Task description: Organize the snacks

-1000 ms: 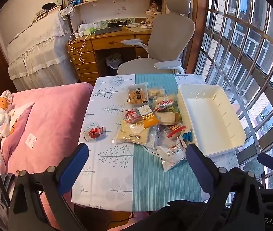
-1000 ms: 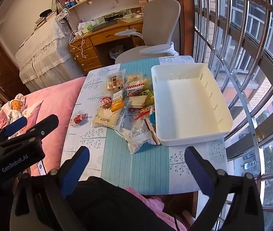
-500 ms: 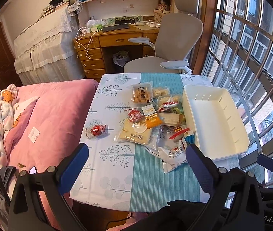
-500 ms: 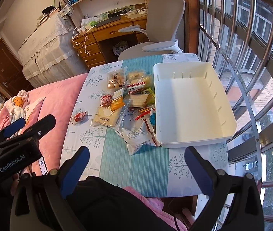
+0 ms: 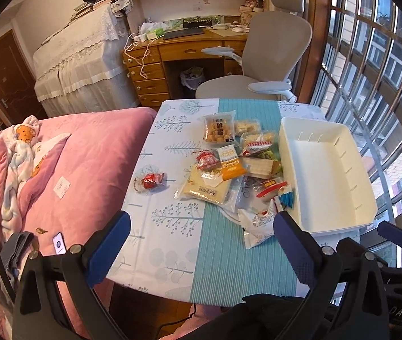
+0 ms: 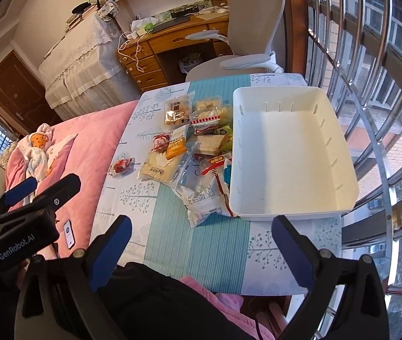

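A pile of snack packets (image 5: 229, 170) lies on the small table (image 5: 172, 226), left of an empty white bin (image 5: 325, 178). One red packet (image 5: 151, 182) lies apart on the left. A white packet (image 5: 257, 222) lies nearest me. The pile (image 6: 189, 153) and bin (image 6: 289, 155) also show in the right wrist view. My left gripper (image 5: 201, 249) is open and empty, held above the table's near edge. My right gripper (image 6: 201, 252) is open and empty, also at the near edge.
A pink bed (image 5: 73, 170) borders the table on the left, with a phone (image 5: 58, 243) on it. A grey office chair (image 5: 263, 65) and wooden desk (image 5: 186, 48) stand behind the table. Barred windows (image 5: 371, 85) run along the right.
Both grippers have tilted and risen slightly, so the table sits lower in view. Nothing on the table has moved. Both stay open.
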Motion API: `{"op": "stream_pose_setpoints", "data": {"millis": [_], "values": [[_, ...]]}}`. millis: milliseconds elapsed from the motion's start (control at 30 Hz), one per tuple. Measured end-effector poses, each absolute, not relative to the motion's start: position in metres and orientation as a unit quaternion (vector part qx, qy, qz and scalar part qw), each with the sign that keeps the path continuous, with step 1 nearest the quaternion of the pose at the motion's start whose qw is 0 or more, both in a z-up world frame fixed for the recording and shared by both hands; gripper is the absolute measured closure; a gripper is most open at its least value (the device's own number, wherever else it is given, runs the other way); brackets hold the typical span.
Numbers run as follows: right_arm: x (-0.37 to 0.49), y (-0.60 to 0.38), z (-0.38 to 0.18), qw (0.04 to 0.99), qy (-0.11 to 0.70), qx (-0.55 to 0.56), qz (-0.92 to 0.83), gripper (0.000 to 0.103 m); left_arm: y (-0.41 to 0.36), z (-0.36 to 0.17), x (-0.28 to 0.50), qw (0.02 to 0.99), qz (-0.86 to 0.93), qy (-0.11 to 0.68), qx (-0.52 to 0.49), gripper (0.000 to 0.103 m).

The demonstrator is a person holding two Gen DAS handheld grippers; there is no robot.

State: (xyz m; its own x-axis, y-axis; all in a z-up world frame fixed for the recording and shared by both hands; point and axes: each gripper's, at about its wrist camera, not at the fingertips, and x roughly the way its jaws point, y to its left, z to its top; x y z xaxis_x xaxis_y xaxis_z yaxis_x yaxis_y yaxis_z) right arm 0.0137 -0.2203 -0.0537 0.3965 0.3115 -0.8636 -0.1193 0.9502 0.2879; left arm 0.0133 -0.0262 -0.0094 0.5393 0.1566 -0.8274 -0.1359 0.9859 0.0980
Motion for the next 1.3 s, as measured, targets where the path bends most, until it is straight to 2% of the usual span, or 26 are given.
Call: {"op": "stream_pose_setpoints", "data": {"millis": [633, 1033, 1300], "values": [[0.034, -0.212, -0.072, 0.817, 0.55, 0.141, 0.1, 0.003, 0.011, -0.02, 0.035, 0.875, 0.058, 0.481, 0.017, 0.002], [0.05, -0.169, -0.09, 0.793, 0.554, 0.254, -0.026, 0.003, 0.092, -0.054, 0.107, 0.846, -0.057, 0.529, 0.032, 0.002], [0.046, -0.155, -0.111, 0.751, 0.543, 0.349, -0.138, 0.003, 0.109, -0.083, 0.144, 0.808, -0.183, 0.559, 0.04, 0.002]]}}
